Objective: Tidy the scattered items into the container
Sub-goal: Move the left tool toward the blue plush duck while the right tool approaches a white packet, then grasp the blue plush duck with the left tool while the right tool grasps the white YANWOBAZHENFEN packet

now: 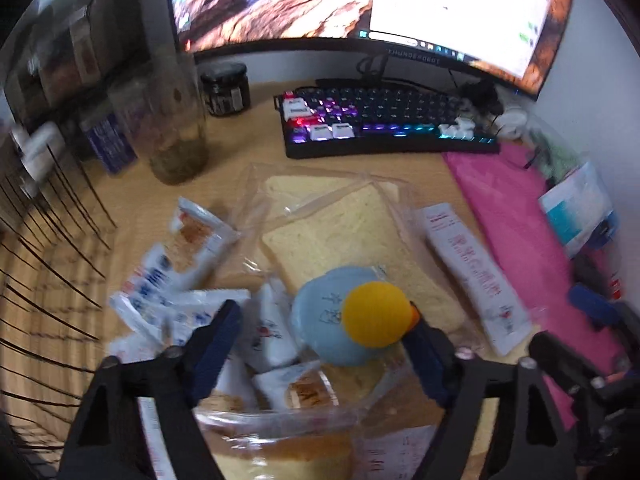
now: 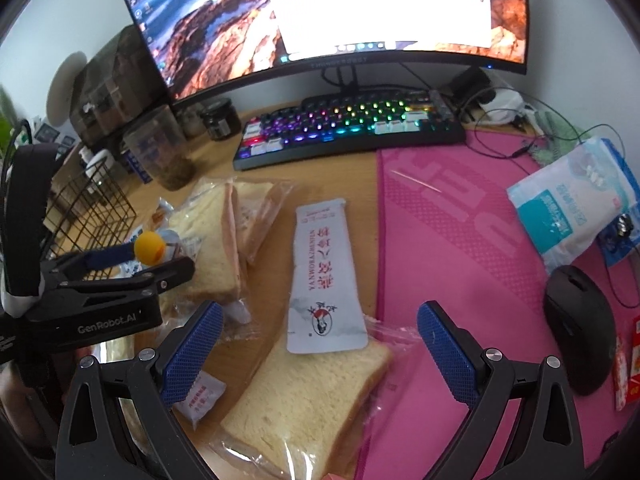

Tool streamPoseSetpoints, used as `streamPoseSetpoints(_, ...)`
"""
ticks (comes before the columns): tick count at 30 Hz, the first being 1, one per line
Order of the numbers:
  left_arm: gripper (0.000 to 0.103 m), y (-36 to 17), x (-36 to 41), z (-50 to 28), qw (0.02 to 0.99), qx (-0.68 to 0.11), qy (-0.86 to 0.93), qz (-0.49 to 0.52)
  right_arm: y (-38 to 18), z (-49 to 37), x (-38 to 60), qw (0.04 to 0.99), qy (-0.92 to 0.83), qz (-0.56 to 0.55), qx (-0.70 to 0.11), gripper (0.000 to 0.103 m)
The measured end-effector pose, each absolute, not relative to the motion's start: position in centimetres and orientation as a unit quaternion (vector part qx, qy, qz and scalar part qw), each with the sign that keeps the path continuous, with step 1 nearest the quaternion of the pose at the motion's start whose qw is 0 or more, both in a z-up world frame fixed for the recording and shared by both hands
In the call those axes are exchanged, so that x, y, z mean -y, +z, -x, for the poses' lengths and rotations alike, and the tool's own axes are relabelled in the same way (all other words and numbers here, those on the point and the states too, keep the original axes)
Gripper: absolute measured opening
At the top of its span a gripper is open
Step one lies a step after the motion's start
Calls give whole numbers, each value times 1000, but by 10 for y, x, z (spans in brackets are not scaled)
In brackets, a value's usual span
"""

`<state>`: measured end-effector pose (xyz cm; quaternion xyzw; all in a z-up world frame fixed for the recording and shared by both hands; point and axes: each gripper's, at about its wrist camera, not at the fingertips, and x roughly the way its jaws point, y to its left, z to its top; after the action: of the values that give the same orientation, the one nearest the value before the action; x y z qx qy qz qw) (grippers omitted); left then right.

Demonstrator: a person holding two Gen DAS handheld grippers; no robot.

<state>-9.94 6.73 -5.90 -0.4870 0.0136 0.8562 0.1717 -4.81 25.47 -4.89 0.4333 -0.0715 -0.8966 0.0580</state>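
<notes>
Left tool [image 1: 320,344] is spread wide w/ nothing between its blue pads; a yellow ball [image 1: 376,314] sits up against its right finger, over a pale blue round packet [image 1: 332,320], but I can't tell if the ball is part of the rig or loose. Right tool [image 2: 320,336] is also wide and empty, hovering above a bagged bread slice [image 2: 308,392] w/ a long white sachet [image 2: 324,276] lying partly on it. The container, a black wire basket [image 2: 84,204], stands at the left edge of the table [image 2: 344,184], nothing visibly in it yet. Risks, imo: small white sachets [image 1: 180,300] overlap in a heap, so a pinch may drag two or drop one; bread bags are slick and soft, so a hard squeeze crushes the slice, while a light one lets the plastic slip. The two tools sit near each other, so crossing paths toward the basket could knock them together. A glass jar [image 1: 180,128] near the basket could get bumped on the swing over.
</notes>
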Motion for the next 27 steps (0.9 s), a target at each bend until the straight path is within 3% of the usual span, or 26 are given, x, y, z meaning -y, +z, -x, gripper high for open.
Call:
streamPoseSetpoints(4,65,-61,-65,100,191,13,851,489,-54,53,-252,67,-896,-434,63,100)
streamPoseSetpoints(7,62,-60,-70,98,192,0,853,484,-63,61,-251,75,-892,-443,51,100)
streamPoseSetpoints(10,63,-59,-71,98,193,6,853,484,-72,71,-255,88,-884,-455,53,100)
streamPoseSetpoints(14,75,-59,-71,100,175,-7,860,480,-78,80,-258,100,-877,-465,62,97)
streamPoseSetpoints(17,77,-58,-71,104,166,-17,861,481,-76,83,-258,101,-879,-463,58,97)
streamPoseSetpoints(27,75,-68,-69,101,207,19,845,492,-80,86,-258,102,-877,-465,67,97)
